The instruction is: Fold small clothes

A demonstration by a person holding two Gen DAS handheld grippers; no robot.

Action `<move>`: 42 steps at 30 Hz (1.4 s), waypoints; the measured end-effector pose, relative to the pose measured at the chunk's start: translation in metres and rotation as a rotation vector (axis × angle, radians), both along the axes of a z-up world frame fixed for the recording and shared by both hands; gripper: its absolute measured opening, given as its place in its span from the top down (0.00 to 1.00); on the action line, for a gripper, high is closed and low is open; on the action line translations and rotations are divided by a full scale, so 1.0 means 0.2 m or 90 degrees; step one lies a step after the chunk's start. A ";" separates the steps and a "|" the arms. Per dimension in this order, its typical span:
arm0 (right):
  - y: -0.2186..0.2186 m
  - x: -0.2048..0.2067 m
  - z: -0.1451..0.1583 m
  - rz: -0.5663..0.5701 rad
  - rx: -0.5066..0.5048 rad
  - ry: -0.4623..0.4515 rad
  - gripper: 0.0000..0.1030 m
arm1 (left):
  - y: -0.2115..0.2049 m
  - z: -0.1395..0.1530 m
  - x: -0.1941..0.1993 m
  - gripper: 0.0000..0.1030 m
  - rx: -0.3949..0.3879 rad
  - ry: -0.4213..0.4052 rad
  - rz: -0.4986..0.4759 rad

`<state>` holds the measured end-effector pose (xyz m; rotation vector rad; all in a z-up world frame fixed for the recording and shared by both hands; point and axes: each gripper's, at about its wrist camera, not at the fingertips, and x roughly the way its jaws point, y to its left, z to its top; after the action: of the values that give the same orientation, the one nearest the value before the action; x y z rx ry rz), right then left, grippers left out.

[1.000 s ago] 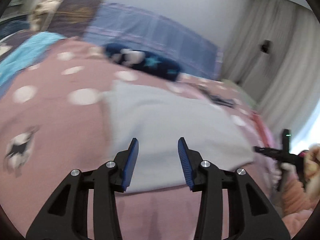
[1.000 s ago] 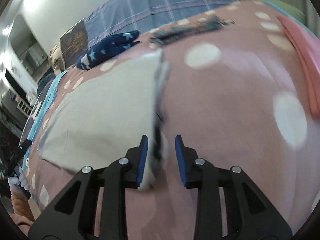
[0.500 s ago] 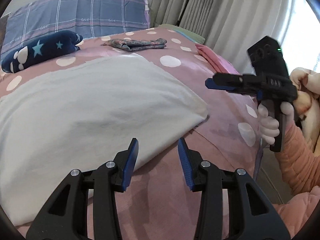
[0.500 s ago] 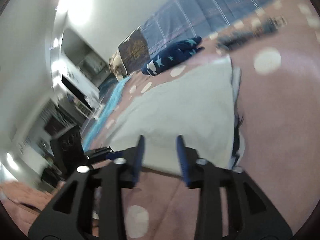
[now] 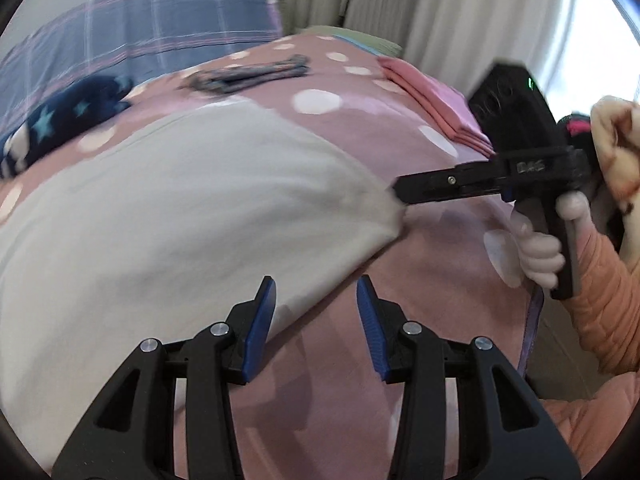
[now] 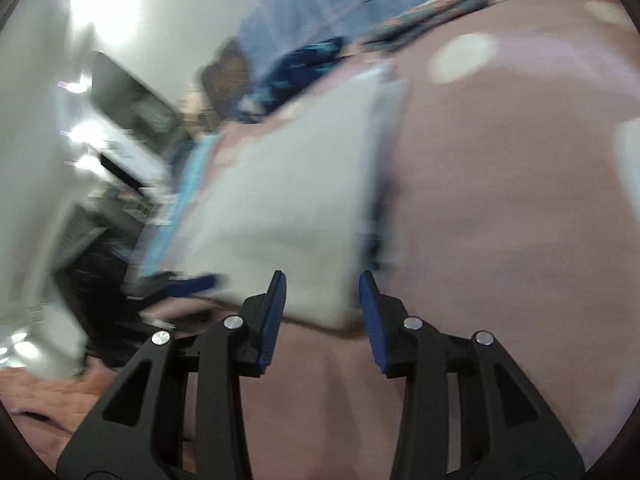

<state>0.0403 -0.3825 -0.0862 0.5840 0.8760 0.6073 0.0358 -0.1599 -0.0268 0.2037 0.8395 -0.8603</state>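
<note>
Left gripper [image 5: 316,316]: nearest to my left camera, pitched down at the bed; I see its jaws spread, with the near edge of the white garment running between them and neither pad pressing on it.
Right gripper [image 6: 322,310]: in my right camera, angled down over the garment's near corner; the jaws are closing with that corner between them, and I see a gap on each side of the cloth. In the left view its tips sit at the garment's right corner.
Right hand [image 5: 540,248]: I see it from the left camera, fingers wrapped round the gripper's black handle, held upright, an orange quilted sleeve [image 5: 604,300] below it.
White garment [image 5: 172,208]: lies flat across the middle of the bed, just ahead of both grippers; its far side runs towards the pillows.
Bedspread [image 5: 380,128]: pink with white dots, under everything.
Pink folded cloth [image 5: 424,96]: on the bed's right edge, well apart from the garment.
Navy star-print cloth [image 5: 68,120]: bunched beyond the garment's far left.
Grey patterned cloth [image 5: 248,74]: a small strip, farther back.
Plaid pillow [image 5: 160,28]: at the head of the bed.
Curtains [image 5: 420,8]: pale, behind the bed on the right.
</note>
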 end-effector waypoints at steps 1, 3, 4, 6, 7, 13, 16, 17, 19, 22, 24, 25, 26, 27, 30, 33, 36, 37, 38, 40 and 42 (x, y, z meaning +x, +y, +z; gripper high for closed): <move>0.03 0.00 0.02 0.021 0.018 -0.005 0.79 | -0.02 0.00 0.01 0.58 -0.002 0.001 0.000; 0.05 -0.02 0.09 0.071 0.099 -0.045 0.82 | -0.01 0.01 0.02 0.58 -0.015 0.006 0.010; 0.02 -0.05 0.14 0.075 0.140 -0.078 0.82 | 0.02 0.02 0.03 0.58 -0.019 0.007 0.022; -0.06 -0.08 0.19 0.040 0.129 -0.103 0.82 | 0.09 0.00 0.05 0.57 -0.018 0.014 0.052; -0.09 -0.07 0.19 0.012 0.081 -0.092 0.82 | 0.12 -0.01 0.06 0.57 -0.016 0.020 0.067; -0.12 -0.04 -0.07 -0.047 -0.031 0.047 0.74 | 0.41 -0.05 0.11 0.57 -0.022 0.043 0.184; -0.05 -0.03 -0.09 -0.031 -0.019 0.030 0.59 | 0.60 -0.03 0.12 0.57 -0.026 0.033 0.256; -0.01 -0.01 -0.08 -0.021 -0.032 0.029 0.59 | 0.69 -0.02 0.13 0.56 -0.026 0.024 0.294; 0.06 -0.01 -0.07 -0.012 -0.061 0.032 0.90 | 0.85 -0.01 0.13 0.54 -0.026 0.014 0.355; 0.19 -0.04 0.02 -0.038 -0.177 -0.003 0.92 | 1.13 -0.01 0.10 0.53 -0.015 0.002 0.470; 0.23 -0.12 0.12 -0.070 -0.246 -0.054 0.93 | 1.30 -0.03 0.07 0.53 0.010 0.001 0.540; 0.24 -0.17 0.18 -0.090 -0.263 -0.080 0.93 | 1.37 -0.05 0.05 0.53 0.028 0.001 0.566; 0.25 -0.19 0.21 -0.102 -0.271 -0.089 0.93 | 1.42 -0.07 0.04 0.53 0.051 0.000 0.589; 0.24 -0.21 0.23 -0.114 -0.280 -0.094 0.94 | 1.47 -0.10 0.02 0.52 0.078 0.002 0.611; 0.21 -0.24 0.24 -0.154 -0.329 -0.079 1.00 | 1.56 -0.15 -0.01 0.50 0.063 0.018 0.627; 0.10 -0.25 0.18 -0.213 -0.353 -0.029 1.00 | 1.56 -0.16 -0.03 0.49 0.063 0.016 0.617; 0.04 -0.26 0.12 -0.217 -0.313 0.020 1.00 | 1.57 -0.15 -0.01 0.49 0.038 0.029 0.599; 0.05 -0.27 0.11 -0.208 -0.316 0.024 0.98 | 1.57 -0.15 -0.02 0.49 0.026 0.033 0.595; 0.08 -0.26 0.08 -0.195 -0.331 0.028 0.96 | 1.56 -0.14 -0.03 0.49 0.012 0.037 0.587; 0.15 -0.25 0.05 -0.165 -0.354 0.019 0.92 | 1.55 -0.14 -0.05 0.49 -0.009 0.042 0.566; 0.20 -0.22 0.01 -0.133 -0.362 0.004 0.65 | 1.53 -0.13 -0.06 0.49 -0.027 0.047 0.549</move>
<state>-0.0028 -0.3422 -0.0840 0.1565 0.9279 0.1491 0.0231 0.1454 -0.0533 -0.2260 0.8659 -0.0741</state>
